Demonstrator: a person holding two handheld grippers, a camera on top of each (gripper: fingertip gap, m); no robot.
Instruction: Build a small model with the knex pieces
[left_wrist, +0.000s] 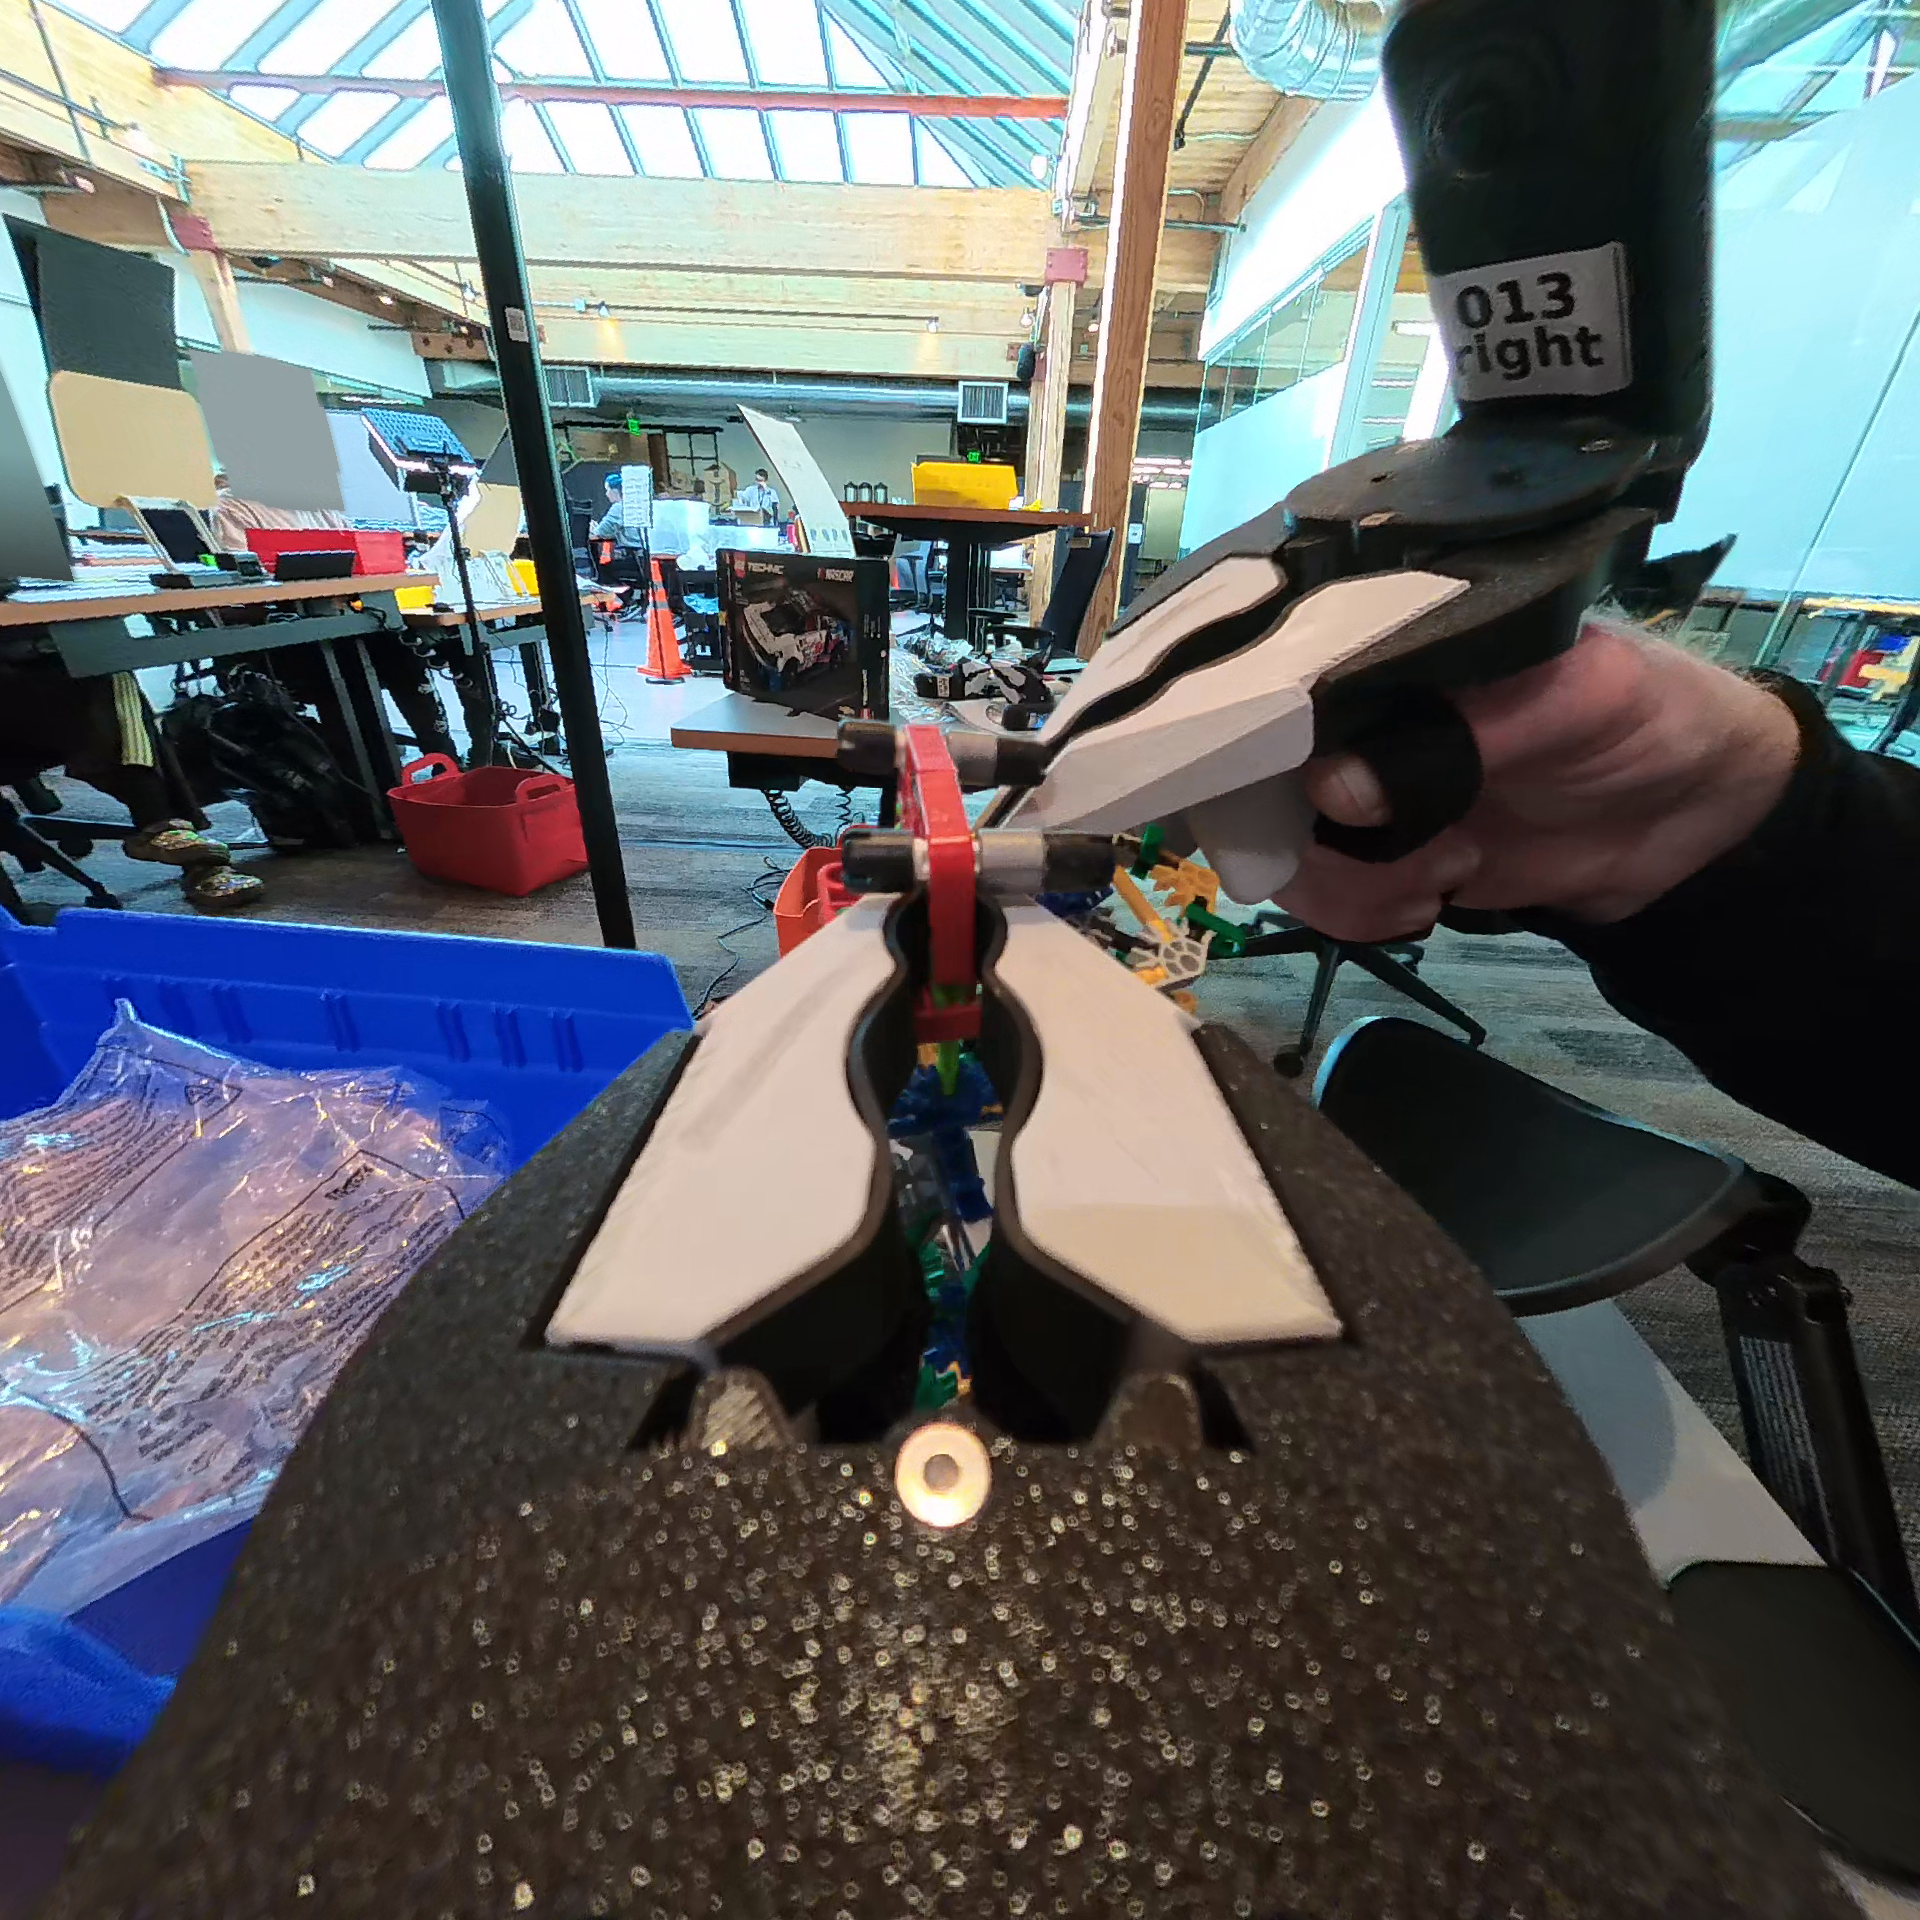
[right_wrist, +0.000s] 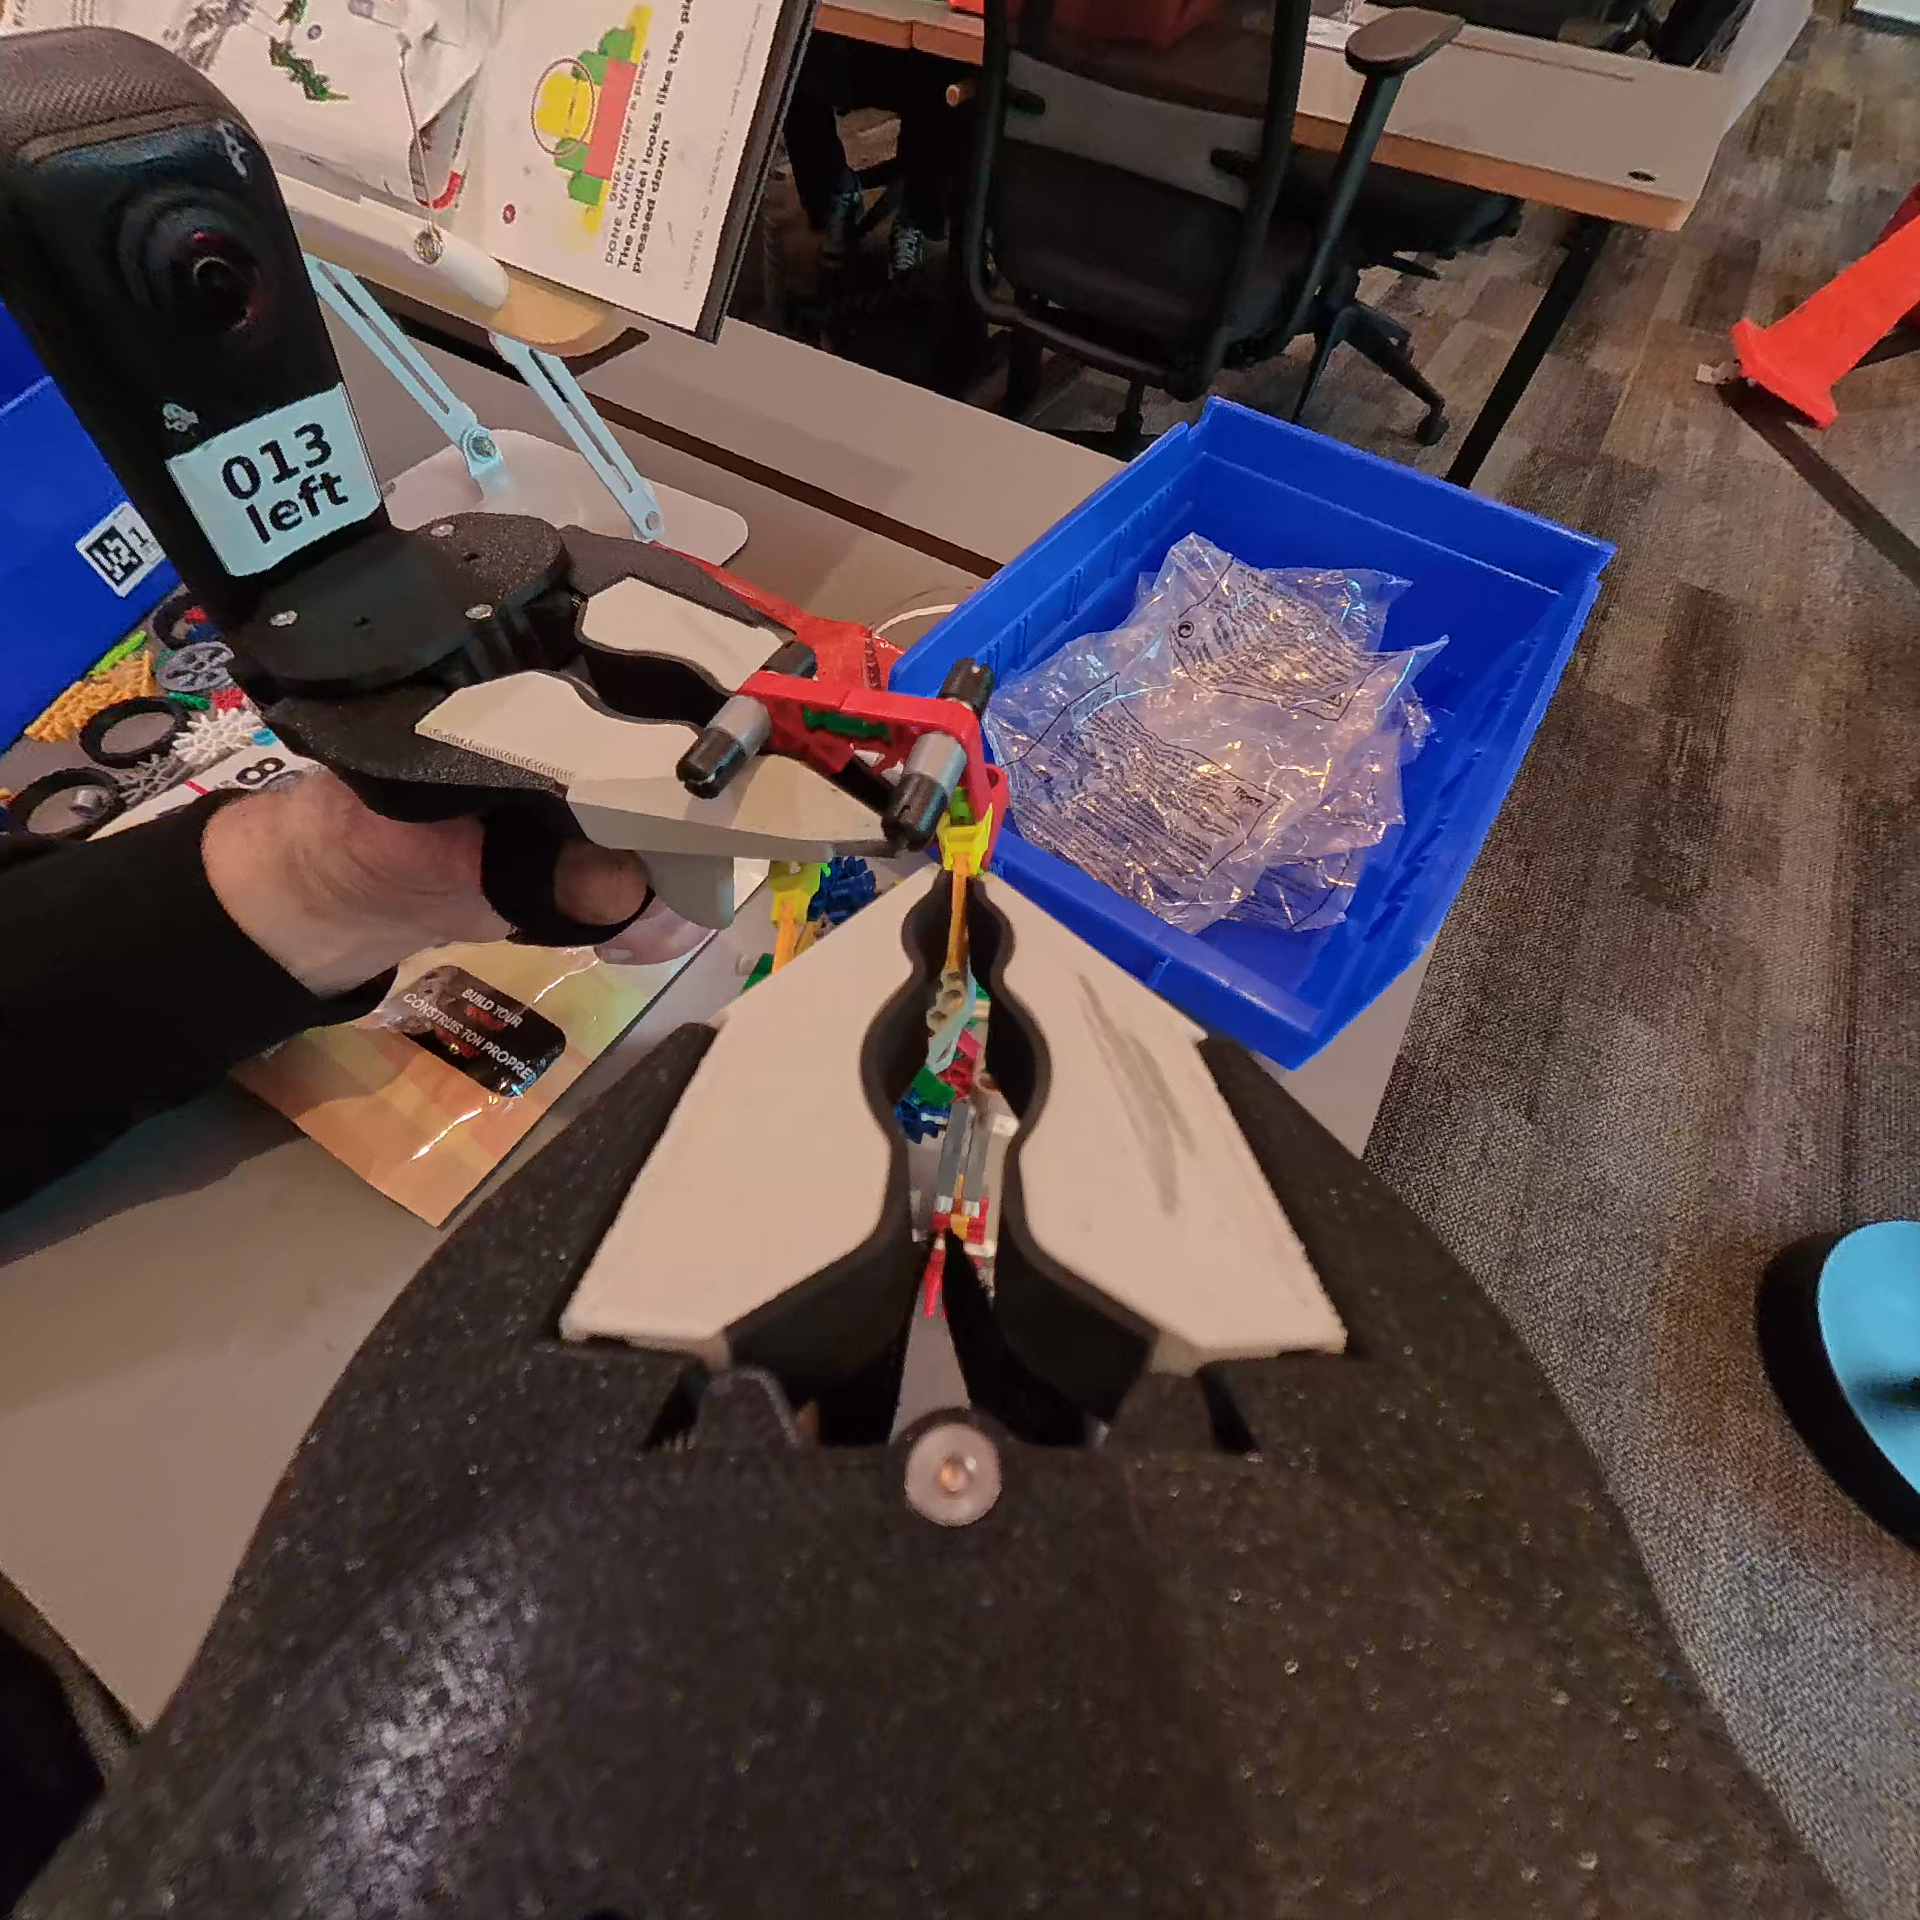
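My left gripper (left_wrist: 940, 906) is shut on a red frame piece (left_wrist: 950, 854) of a colourful construction-toy model. The frame carries grey-and-black pegs (left_wrist: 1013, 858) on both sides. In the right wrist view the left gripper (right_wrist: 842, 743) comes in from the left, held by a hand, with the red frame (right_wrist: 868, 715) between its fingers. My right gripper (right_wrist: 958, 883) is shut on an orange rod (right_wrist: 958, 925) under a yellow connector (right_wrist: 961, 836) on the same model. In the left wrist view the right gripper (left_wrist: 1023, 808) reaches in from the right, its tips beside the frame's pegs.
A blue bin (right_wrist: 1299, 488) with clear plastic bags (right_wrist: 1226, 727) sits at the table corner, left of my left gripper (left_wrist: 312, 997). Loose toy parts and wheels (right_wrist: 135, 727), a printed packet (right_wrist: 436, 1101) and an instruction stand (right_wrist: 623, 135) are on the table. A black pole (left_wrist: 520, 416) and office chairs (right_wrist: 1143, 208) stand nearby. The printed packet (right_wrist: 436, 1101) is about equally far from each gripper, around 25 cm.
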